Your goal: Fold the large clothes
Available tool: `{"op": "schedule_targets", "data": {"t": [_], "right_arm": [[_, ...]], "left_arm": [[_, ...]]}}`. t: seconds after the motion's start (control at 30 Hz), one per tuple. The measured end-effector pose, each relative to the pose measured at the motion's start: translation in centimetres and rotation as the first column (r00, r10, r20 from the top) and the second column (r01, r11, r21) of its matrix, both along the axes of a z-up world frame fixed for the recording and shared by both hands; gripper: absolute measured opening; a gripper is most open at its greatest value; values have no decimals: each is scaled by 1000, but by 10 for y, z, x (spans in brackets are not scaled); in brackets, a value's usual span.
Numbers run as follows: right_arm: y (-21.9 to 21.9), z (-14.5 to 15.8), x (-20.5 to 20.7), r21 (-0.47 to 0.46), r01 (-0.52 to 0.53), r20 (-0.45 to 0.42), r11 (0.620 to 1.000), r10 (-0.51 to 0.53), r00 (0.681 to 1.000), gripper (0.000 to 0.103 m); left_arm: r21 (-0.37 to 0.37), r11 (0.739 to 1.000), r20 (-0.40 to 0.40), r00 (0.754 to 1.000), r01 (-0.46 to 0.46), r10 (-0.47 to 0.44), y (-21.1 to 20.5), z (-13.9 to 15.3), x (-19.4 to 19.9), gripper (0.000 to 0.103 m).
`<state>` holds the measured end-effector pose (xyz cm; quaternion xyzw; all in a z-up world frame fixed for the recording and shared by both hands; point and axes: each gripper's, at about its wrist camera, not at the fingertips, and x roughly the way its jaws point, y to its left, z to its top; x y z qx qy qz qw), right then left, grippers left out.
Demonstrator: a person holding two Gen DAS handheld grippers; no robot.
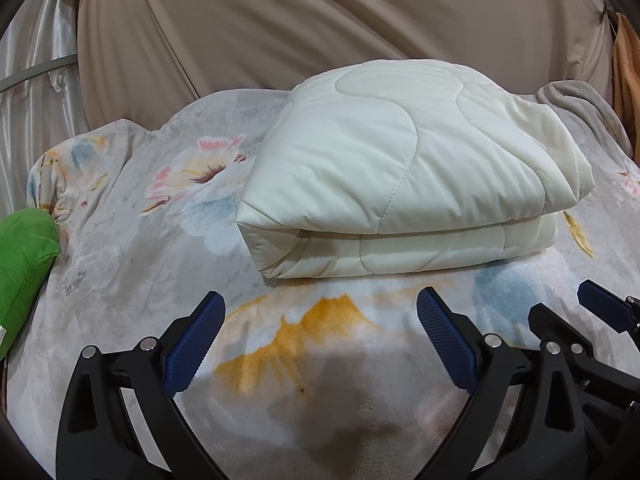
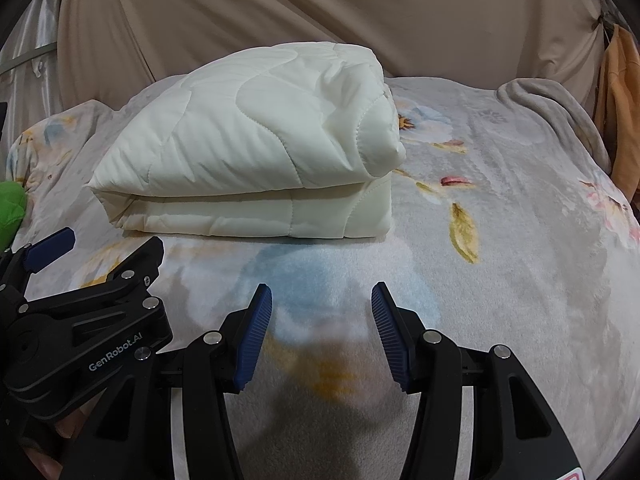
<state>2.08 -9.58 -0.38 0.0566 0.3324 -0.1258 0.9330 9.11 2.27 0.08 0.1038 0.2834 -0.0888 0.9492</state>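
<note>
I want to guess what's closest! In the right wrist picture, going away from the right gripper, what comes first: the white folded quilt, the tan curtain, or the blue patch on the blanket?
1. Blue patch, just ahead of the right gripper.
2. White folded quilt, farther, left of centre.
3. Tan curtain, at the very back.

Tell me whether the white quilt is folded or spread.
Folded. The white quilt sits as a compact stacked bundle on the floral blanket, layers visible along its near edge.

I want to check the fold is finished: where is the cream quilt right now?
The cream quilt lies folded on the floral blanket, ahead of both open grippers, neither touching it; a green cushion sits far left.
</note>
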Motion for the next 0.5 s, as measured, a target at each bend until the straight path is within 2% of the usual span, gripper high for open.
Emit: {"op": "schedule_targets", "data": {"t": [0.5], "right_arm": [[5,2,-1,-19,26,1,999,-26,1000,52]], "left_arm": [[9,1000,9,1000,-5,5,-3,1,-2,93]]}}
